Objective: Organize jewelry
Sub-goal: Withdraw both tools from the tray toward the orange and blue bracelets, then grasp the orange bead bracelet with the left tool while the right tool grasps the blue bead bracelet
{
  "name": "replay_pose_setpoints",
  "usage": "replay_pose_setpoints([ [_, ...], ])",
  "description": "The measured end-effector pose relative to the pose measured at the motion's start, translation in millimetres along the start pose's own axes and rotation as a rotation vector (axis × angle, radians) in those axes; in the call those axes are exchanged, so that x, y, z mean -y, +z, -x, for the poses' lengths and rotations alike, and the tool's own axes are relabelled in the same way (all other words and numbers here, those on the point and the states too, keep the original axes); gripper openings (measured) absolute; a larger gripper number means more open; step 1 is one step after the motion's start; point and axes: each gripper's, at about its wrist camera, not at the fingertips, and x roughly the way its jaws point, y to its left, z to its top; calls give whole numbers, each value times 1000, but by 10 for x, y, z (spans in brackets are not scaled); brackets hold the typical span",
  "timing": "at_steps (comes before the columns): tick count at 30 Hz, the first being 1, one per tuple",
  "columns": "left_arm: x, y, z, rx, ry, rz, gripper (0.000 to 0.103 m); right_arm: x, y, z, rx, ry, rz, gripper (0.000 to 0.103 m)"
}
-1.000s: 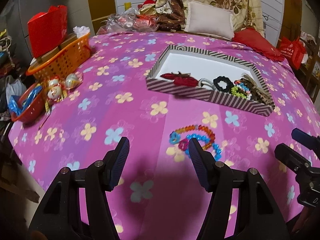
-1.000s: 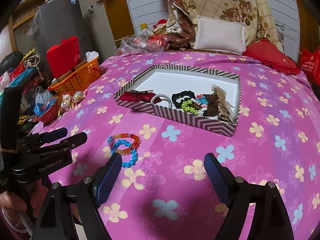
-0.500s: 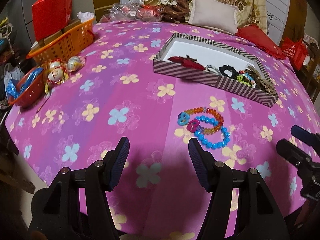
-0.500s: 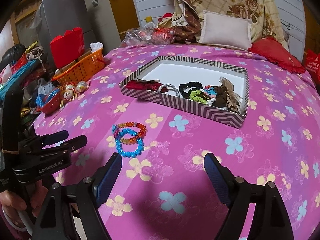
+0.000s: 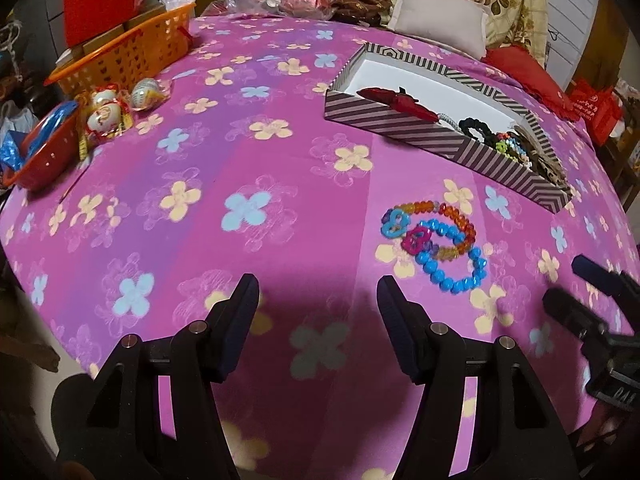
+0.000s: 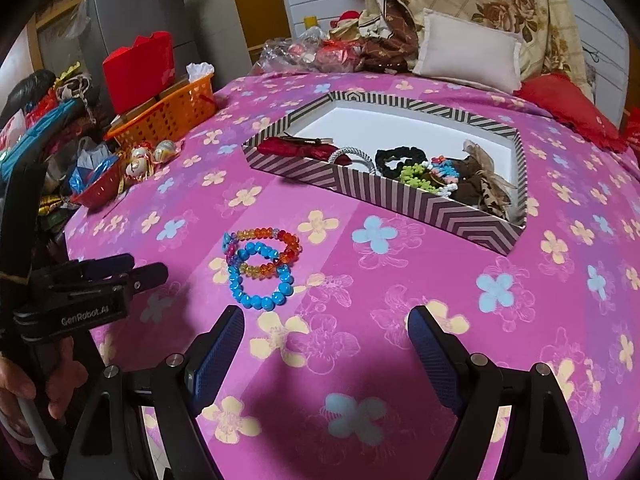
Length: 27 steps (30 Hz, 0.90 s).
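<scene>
Two bead bracelets lie overlapping on the pink flowered cloth: a blue one (image 5: 454,262) (image 6: 260,284) and an orange-yellow one (image 5: 448,216) (image 6: 272,250) with small charms. Beyond them stands a striped box (image 5: 436,138) (image 6: 404,200) that holds a red clip, a silver ring, a black scrunchie and several other pieces. My left gripper (image 5: 318,310) hovers open over bare cloth, left of and nearer than the bracelets. My right gripper (image 6: 326,348) is open too, near the bracelets' right side, with nothing between its fingers. Each gripper shows at the edge of the other's view.
An orange basket (image 5: 132,56) with a red bag sits at the far left, with round ornaments (image 5: 108,112) and a red bowl (image 5: 40,152) beside it. Pillows (image 6: 468,52) and clutter line the far edge. A hand (image 6: 36,384) holds the left gripper.
Both grippers have sunk toward the cloth and tipped further down, so the bracelets and box sit higher and larger in both views. The jaws stayed open at the same width.
</scene>
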Motion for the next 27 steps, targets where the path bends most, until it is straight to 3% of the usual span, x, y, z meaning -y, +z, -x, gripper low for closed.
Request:
replay_pose_setpoints([
  [10,107,410,-267,-63,-77,9,61,-81,3,-147,-28,24,34,82],
  [21,221,567,-564,-160,-123,23,61,-128,1,-278,-49,48,66,82],
  [22,227,566,-582,-166,-122,21,58,-137,3,-287,-50,48,71,82],
  [25,230,565,-596,-162,-111,4,25,-155,17,-323,-53,52,78,82],
  [27,211,569,-608,-166,-113,4,14,-155,28,-354,-56,57,76,82],
])
